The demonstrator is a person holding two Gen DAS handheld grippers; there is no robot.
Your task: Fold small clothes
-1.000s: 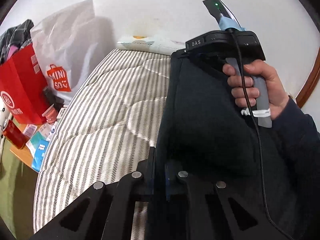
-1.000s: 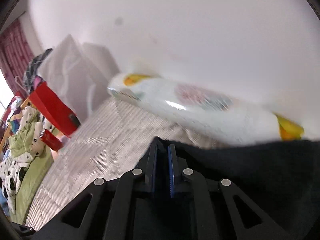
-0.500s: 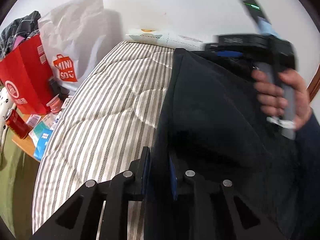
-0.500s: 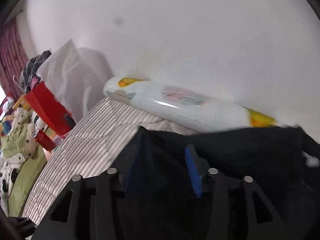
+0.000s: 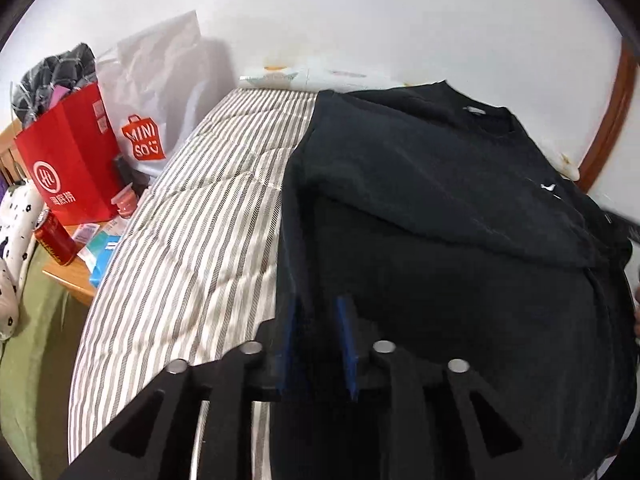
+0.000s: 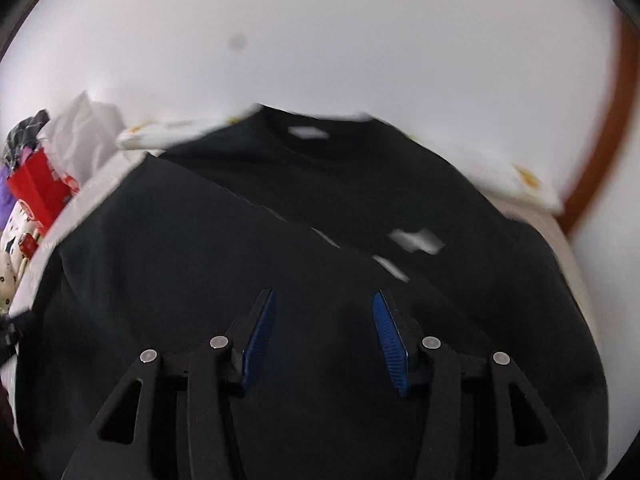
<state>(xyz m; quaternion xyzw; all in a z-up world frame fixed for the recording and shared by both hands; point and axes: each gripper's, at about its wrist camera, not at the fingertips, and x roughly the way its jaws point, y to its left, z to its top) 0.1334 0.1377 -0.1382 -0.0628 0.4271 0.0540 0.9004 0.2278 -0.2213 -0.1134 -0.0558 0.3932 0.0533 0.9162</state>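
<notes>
A black sweatshirt (image 5: 440,208) lies on the striped mattress (image 5: 192,216), its left side folded over toward the middle, collar toward the wall. My left gripper (image 5: 316,308) is open just above the garment's left folded edge, holding nothing. In the right wrist view the sweatshirt (image 6: 224,248) fills the frame, with a white neck label and small white chest marks. My right gripper (image 6: 323,304) is wide open above the folded cloth, empty.
Left of the bed stand a red paper bag (image 5: 68,152), a white MINISO bag (image 5: 156,92) and a red can (image 5: 54,236) on a low wooden table. A long printed pillow (image 5: 304,76) lies against the white wall. A brown wooden frame (image 5: 612,108) stands at the right.
Both grippers held the sweatshirt's edge raised a second ago. They laid it down across the garment and opened, the right one first; both have drawn back. The right hand has left the left view.
</notes>
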